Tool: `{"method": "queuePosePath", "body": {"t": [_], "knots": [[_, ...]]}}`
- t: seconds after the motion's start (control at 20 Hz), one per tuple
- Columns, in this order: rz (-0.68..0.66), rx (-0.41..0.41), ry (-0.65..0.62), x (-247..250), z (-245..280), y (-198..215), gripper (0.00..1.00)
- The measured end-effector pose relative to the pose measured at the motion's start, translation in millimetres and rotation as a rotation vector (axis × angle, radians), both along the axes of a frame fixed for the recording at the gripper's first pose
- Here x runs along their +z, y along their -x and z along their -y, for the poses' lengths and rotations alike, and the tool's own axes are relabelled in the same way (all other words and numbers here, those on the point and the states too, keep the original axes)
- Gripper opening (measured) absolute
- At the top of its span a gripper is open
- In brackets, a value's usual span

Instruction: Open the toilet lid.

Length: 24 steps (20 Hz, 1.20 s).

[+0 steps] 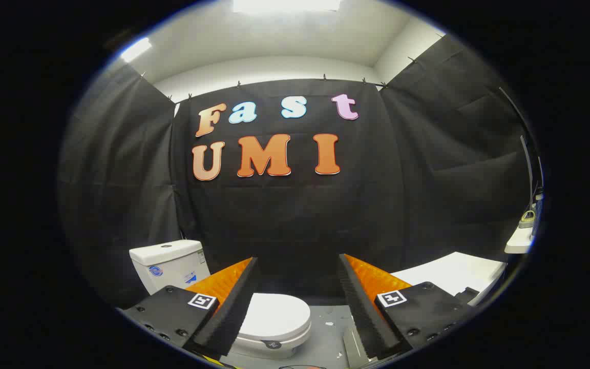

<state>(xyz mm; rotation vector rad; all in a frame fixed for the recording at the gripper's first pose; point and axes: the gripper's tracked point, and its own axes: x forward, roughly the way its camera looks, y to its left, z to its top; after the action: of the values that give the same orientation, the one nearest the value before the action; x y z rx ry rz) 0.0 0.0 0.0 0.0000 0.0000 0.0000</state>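
The tongs (pixel 297 266) hang spread wide, gripping nothing. Between and below their fingers sits the closed toilet lid (pixel 277 315). The cistern (pixel 169 262) stands behind it.

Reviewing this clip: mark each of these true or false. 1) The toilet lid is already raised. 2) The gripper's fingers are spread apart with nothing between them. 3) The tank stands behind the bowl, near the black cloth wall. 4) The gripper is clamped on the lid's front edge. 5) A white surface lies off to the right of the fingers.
1) False. The toilet lid lies flat and closed on the bowl.
2) True. The gripper is open and holds nothing.
3) True. The tank stands by the black cloth wall.
4) False. The fingers are apart and off the lid.
5) True. A white surface lies there.
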Motion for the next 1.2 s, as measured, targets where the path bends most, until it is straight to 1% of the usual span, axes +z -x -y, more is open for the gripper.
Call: {"method": "queuePosePath", "body": {"t": [1.2], "knots": [[0.006,-0.006,-0.015,2.2,4.1,0.1,0.98]]}}
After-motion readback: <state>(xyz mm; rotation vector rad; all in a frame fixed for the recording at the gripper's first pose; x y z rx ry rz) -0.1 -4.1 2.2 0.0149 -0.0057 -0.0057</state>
